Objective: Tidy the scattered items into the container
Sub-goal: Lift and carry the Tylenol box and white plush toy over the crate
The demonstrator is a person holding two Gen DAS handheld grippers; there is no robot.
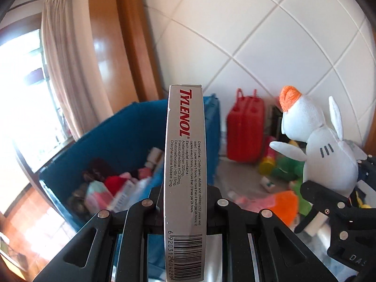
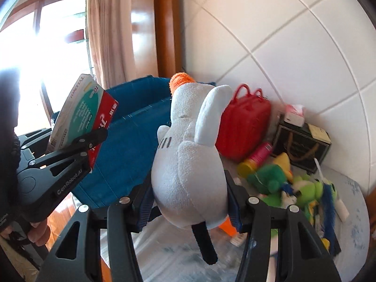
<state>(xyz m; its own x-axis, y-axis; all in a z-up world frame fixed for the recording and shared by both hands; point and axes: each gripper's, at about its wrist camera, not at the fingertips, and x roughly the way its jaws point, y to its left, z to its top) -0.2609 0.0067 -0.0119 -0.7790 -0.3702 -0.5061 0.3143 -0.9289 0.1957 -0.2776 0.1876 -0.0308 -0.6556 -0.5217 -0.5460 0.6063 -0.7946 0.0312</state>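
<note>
**Both claws loaded beside the blue bin**

Your left gripper is clamped tight on the Tylenol box, held edge-on and upright. Just beyond it, to the left, the blue bin already holds a jumble of small items. Your right gripper squeezes the white plush toy by its body, orange tuft pointing away from you. Further right, against the tiled wall, sit a red case, a dark box and a heap of green plush toys.
</note>
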